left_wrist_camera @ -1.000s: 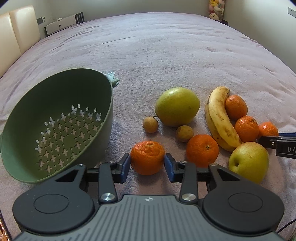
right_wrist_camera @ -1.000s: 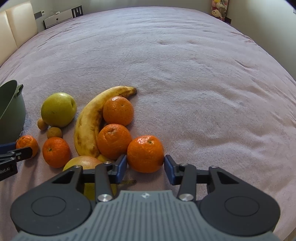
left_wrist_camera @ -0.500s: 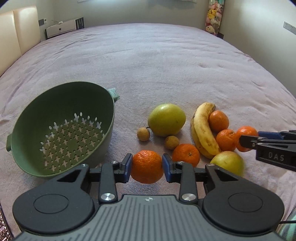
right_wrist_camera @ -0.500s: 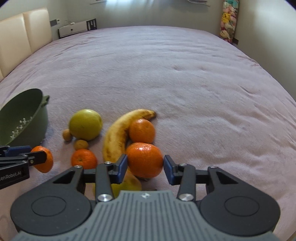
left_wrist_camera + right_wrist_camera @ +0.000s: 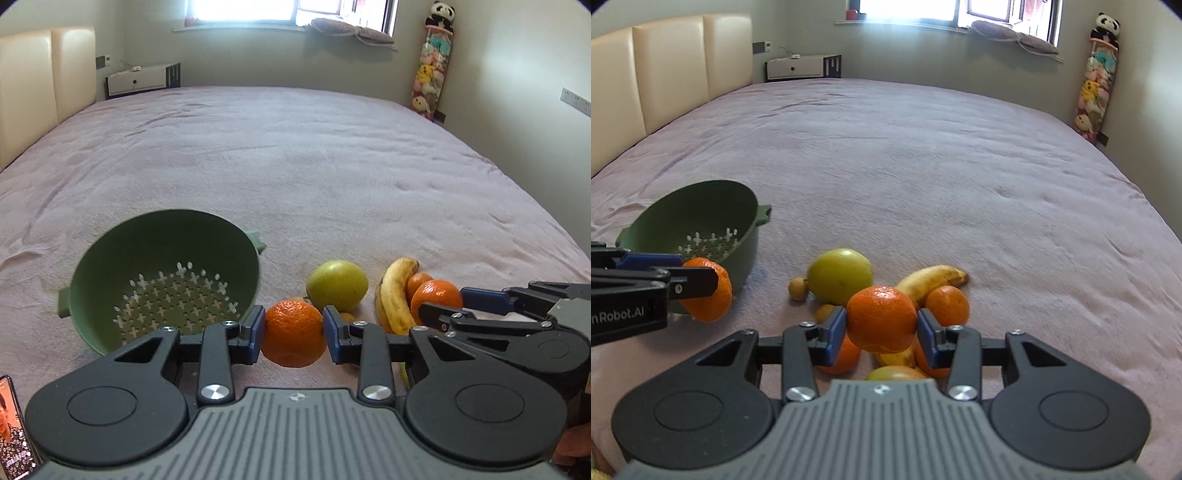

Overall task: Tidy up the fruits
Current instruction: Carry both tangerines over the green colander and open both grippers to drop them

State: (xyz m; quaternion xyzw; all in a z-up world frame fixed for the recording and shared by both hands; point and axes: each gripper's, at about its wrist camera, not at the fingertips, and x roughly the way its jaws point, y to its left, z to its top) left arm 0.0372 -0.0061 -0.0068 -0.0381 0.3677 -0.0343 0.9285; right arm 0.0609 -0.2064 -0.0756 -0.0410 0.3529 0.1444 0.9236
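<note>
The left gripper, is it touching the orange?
Touching. In the left wrist view, the left gripper has both blue pads pressed against the orange, holding it off the bed.

A soft, matt mauve bedspread [image 5: 295, 166] of napped cloth covered the bed, lightly creased. The green colander [image 5: 162, 280] looked like matt moulded plastic, its base pierced with cross-shaped holes. Each mandarin [image 5: 293, 334] showed dimpled, faintly glossy peel, as did the one [image 5: 881, 319] in the other view. The banana [image 5: 393, 299] had smooth, dull skin flecked brown; the large green-yellow fruit [image 5: 839, 275] was smooth with a slight sheen. The left gripper [image 5: 294, 334] was matt black plastic with bright metal screws, blue pads and a ribbed grey body. The headboard [image 5: 665, 66] appeared to be glossy cream leatherette.
</note>
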